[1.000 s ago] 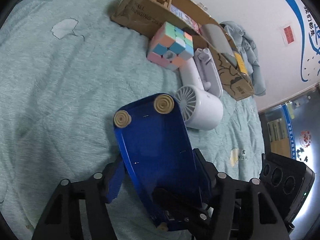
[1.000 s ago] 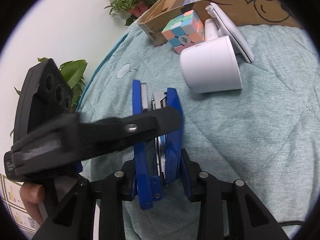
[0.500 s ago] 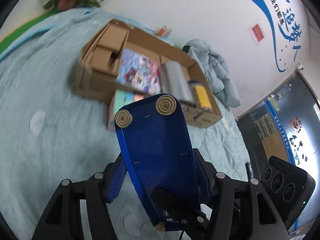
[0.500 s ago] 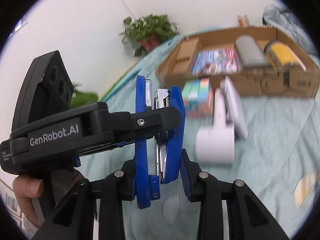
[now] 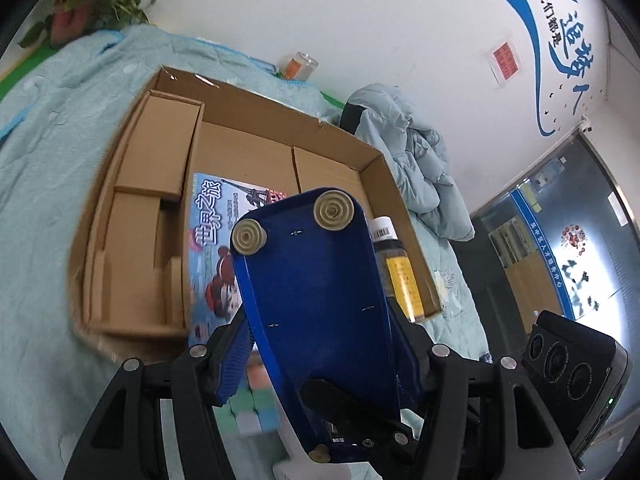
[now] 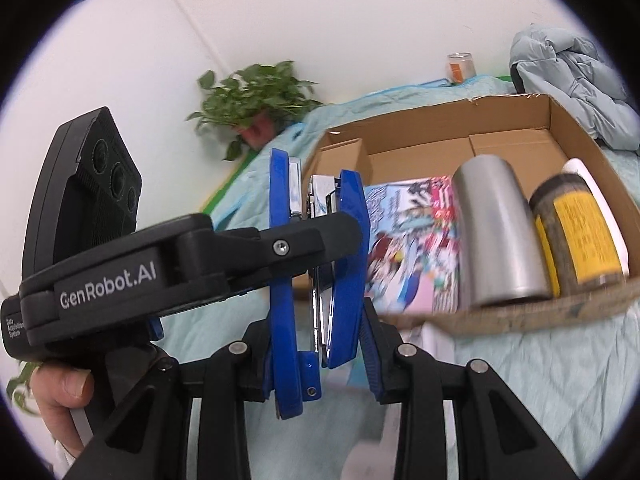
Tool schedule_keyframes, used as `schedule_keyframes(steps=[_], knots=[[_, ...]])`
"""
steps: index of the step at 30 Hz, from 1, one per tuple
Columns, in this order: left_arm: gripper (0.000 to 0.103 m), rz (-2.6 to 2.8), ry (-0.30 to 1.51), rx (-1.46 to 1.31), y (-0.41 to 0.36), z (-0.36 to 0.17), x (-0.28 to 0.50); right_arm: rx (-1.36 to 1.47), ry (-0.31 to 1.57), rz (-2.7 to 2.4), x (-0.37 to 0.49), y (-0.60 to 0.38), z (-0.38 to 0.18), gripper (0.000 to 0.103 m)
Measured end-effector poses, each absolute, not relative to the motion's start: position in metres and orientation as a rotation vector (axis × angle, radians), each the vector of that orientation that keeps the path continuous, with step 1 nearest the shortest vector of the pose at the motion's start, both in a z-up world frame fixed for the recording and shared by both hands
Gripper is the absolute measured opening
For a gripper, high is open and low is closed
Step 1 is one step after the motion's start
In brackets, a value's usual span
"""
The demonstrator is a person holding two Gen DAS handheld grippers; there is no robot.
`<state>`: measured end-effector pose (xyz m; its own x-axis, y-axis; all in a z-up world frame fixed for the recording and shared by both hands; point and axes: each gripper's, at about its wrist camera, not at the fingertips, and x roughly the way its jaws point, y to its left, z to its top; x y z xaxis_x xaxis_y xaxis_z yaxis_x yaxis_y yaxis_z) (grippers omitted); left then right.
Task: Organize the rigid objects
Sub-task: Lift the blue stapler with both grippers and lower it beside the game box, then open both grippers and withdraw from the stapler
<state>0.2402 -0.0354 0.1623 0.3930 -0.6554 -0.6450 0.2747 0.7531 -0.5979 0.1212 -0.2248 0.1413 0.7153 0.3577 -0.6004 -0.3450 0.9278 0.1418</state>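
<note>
Right wrist view: cardboard box (image 6: 592,152) holds picture book (image 6: 412,240), steel cylinder (image 6: 498,232), yellow-labelled jar (image 6: 576,232); both grippers (image 6: 320,336) (image 5: 320,344) clamp blue stapler (image 6: 344,264)

Bright, even indoor light here, soft and almost shadowless across the white wall (image 5: 360,40). Glare blooms off the glass door (image 5: 576,248) at the right of the left wrist view. Heavy fisheye bending, black vignette at every corner. Motion blur smears the cardboard box (image 6: 520,320) along its near wall, and the picture book (image 6: 412,240) is possibly the softest thing in frame.
</note>
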Motion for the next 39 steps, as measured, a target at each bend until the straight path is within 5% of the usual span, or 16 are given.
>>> schedule_keyframes(steps=[12, 17, 29, 31, 39], knots=[[0.057, -0.682, 1.167, -0.455, -0.062, 0.09, 0.356, -0.083, 0.727, 0.178, 0.201, -0.224, 0.122, 0.033], [0.072, -0.64, 1.091, -0.512, -0.038, 0.092, 0.369, -0.201, 0.722, 0.074, 0.203, -0.214, 0.105, 0.033], [0.071, -0.465, 0.915, -0.453, 0.046, 0.118, 0.333, -0.598, 0.575, -0.045, 0.18, -0.151, 0.07, 0.033], [0.071, -0.436, 0.9, -0.443, 0.059, 0.121, 0.324, -0.643, 0.574, -0.045, 0.174, -0.142, 0.065, 0.04], [0.071, -0.443, 0.871, -0.35, 0.06, 0.121, 0.292, -0.425, 0.593, 0.277, 0.133, -0.166, 0.091, 0.046]])
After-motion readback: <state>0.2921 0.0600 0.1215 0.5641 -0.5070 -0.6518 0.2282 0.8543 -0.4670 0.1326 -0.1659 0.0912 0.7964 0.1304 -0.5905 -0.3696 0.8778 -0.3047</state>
